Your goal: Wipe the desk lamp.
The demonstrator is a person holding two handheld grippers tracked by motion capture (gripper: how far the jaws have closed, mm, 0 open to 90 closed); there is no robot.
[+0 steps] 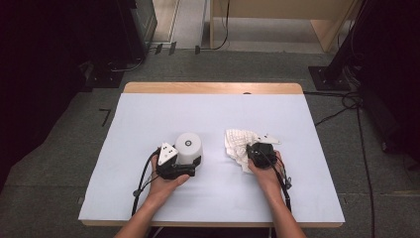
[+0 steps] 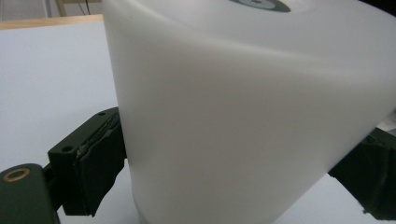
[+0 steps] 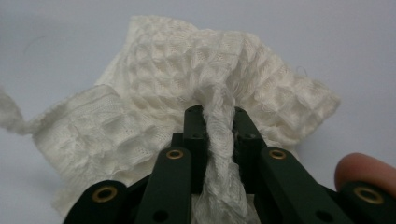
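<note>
Nearest the person's edge of the table [image 1: 148, 208], two forearms come in and each hand carries a black gripper. The left gripper [image 1: 194, 167] has its jaws set on either side of a white cylinder [image 1: 188, 147], an upturned container that stands upright on the pale sheet left of the table's middle; in the left gripper view the pads [image 2: 100, 158] lie against the lower wall of the cylinder [image 2: 243, 112] on both sides, so it is clamped around that body, most likely to steady it while the other hand works. The right gripper [image 1: 251, 152] sits to the right of the middle, well apart from the cylinder, with its jaws nearly together on a white waffle-weave cloth [image 1: 240, 144]. The right gripper view shows a twisted fold of the cloth [image 3: 219, 107] squeezed between the two black fingers [image 3: 194, 135], the rest of the fabric spreading out crumpled on the sheet beyond them; pinching a bunched ridge rather than a flat edge gives a firm hold on soft material. The cloth lies between the right hand and the cylinder's side of the table, which suggests that it is meant to be brought over to wipe the cylinder. Farther off, the sheet ends short of the wooden back edge [image 1: 213, 88] of the table, and beyond that lie grey floor and dark stands.
</note>
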